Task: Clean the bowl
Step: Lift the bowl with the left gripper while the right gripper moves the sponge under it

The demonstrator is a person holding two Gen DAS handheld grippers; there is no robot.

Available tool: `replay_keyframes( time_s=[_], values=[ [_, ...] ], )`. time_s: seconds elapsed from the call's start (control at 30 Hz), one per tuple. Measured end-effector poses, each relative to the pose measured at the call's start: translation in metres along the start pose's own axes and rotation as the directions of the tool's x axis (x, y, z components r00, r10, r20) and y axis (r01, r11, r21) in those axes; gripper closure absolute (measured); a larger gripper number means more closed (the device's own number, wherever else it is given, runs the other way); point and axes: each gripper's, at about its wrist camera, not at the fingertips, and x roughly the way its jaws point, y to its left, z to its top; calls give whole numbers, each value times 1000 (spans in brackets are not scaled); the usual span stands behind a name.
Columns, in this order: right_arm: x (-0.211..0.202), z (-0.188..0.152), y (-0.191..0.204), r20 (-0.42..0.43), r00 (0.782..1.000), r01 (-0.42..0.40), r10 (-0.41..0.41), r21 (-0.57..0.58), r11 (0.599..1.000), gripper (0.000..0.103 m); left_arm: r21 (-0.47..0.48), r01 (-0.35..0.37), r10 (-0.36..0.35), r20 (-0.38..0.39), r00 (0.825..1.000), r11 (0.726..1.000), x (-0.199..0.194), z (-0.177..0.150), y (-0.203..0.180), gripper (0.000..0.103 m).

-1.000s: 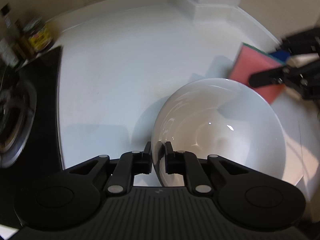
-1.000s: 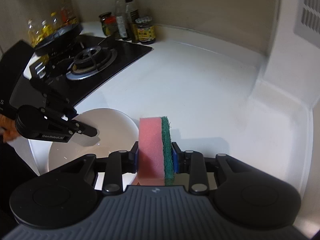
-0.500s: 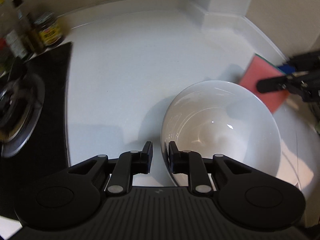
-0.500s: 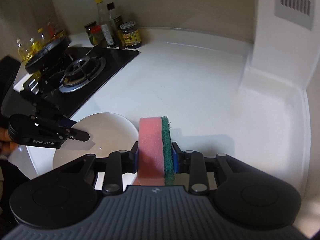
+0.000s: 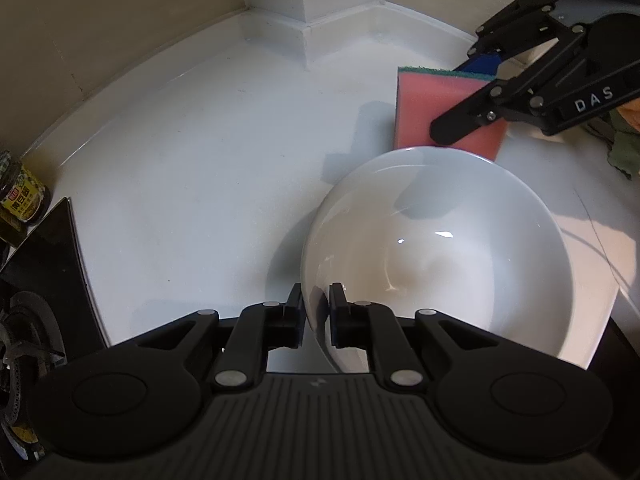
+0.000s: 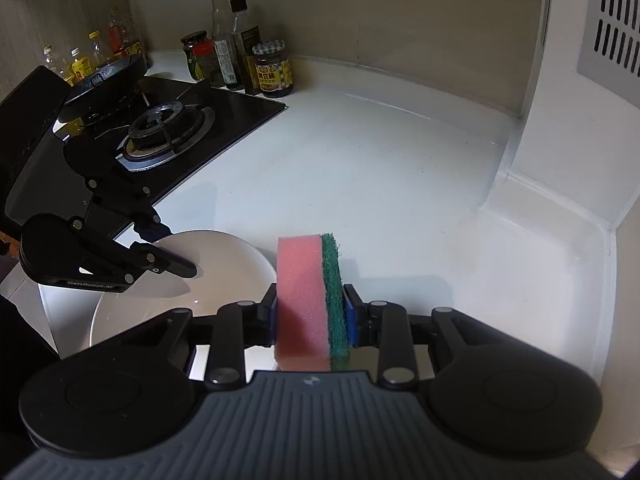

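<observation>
A white bowl (image 5: pixel 448 256) sits over the white counter, its near rim pinched between the fingers of my left gripper (image 5: pixel 316 312), which is shut on it. The bowl also shows at the lower left of the right wrist view (image 6: pixel 224 264). My right gripper (image 6: pixel 310 312) is shut on a pink sponge with a green scrub side (image 6: pixel 308 300), held upright. In the left wrist view the sponge (image 5: pixel 432 116) and the right gripper (image 5: pixel 476 92) hang just beyond the bowl's far rim. The left gripper (image 6: pixel 164 256) shows at the bowl's left rim.
A black gas hob (image 6: pixel 160 132) with a burner lies to the left, with sauce jars and bottles (image 6: pixel 256 68) behind it. A white wall column (image 5: pixel 340 8) and raised counter edge close the back. A jar (image 5: pixel 20 196) stands at the hob's corner.
The bowl and left gripper swung toward the back corner, the hob sliding out of the left view. The sponge came closer to the bowl's far rim.
</observation>
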Motion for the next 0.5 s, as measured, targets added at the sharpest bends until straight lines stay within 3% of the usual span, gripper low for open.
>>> replay_keyframes(
  time_s=[0.07, 0.13, 0.23, 0.37, 0.5],
  values=[
    [-5, 0, 2, 26, 1000, 15, -15, -7, 1000, 77, -53, 7, -7, 4, 1000, 999, 0, -1, 4, 92],
    [-25, 1, 15, 124, 990, 72, -64, -64, 995, 77, -103, 11, -10, 12, 1000, 995, -1, -4, 7, 90],
    [-66, -1, 47, 251, 967, 94, -44, -190, 977, 76, -149, 24, -20, 32, 999, 989, -6, -10, 10, 89],
    [-80, -12, 88, 198, 978, 7, 63, -334, 943, 76, -208, 59, -48, 56, 997, 976, -5, -14, 19, 86],
    [-56, -27, 107, 133, 988, -12, 77, -429, 903, 76, -221, 58, -48, 49, 998, 974, 0, -12, 21, 90]
  ],
)
